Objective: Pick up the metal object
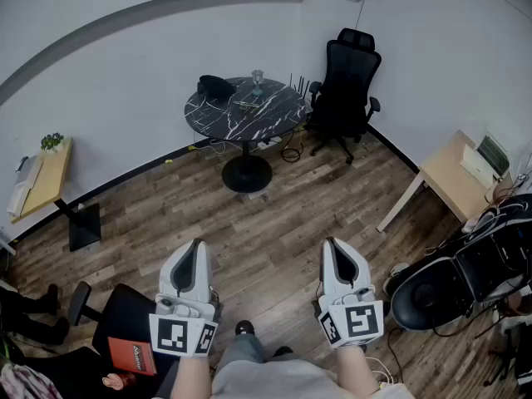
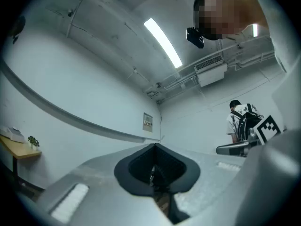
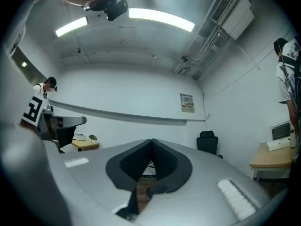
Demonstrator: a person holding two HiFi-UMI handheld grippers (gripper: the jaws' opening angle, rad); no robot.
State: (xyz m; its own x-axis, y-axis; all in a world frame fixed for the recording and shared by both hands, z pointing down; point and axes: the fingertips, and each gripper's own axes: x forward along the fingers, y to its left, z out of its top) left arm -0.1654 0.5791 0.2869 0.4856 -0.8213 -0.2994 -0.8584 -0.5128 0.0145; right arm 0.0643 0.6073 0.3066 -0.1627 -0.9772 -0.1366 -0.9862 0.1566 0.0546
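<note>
Start of the task, seen from the head view and both gripper views. The white hand-held left gripper (image 1: 196, 252) and the matching right gripper (image 1: 332, 252) were held side by side low in front of the person, above the brown wood-plank floor (image 1: 274, 223), each pointing slightly upward. In its own view, each gripper's dark-padded jaws met at the tips with nothing between them, so both were closed and empty. The likeliest place for the metal object was the round black marble-patterned table (image 1: 208, 116) across the room, beside a black office chair (image 1: 347, 81) and well apart from both grippers. The table carried a small pale upright item (image 1: 258, 76), a dark rounded item (image 1: 214, 85) and some flat things; these were too small to say which, if any, was metal. By this judgement nothing had been done: the approach to the table, the opening of a gripper, the grasp and the lift all remained
</note>
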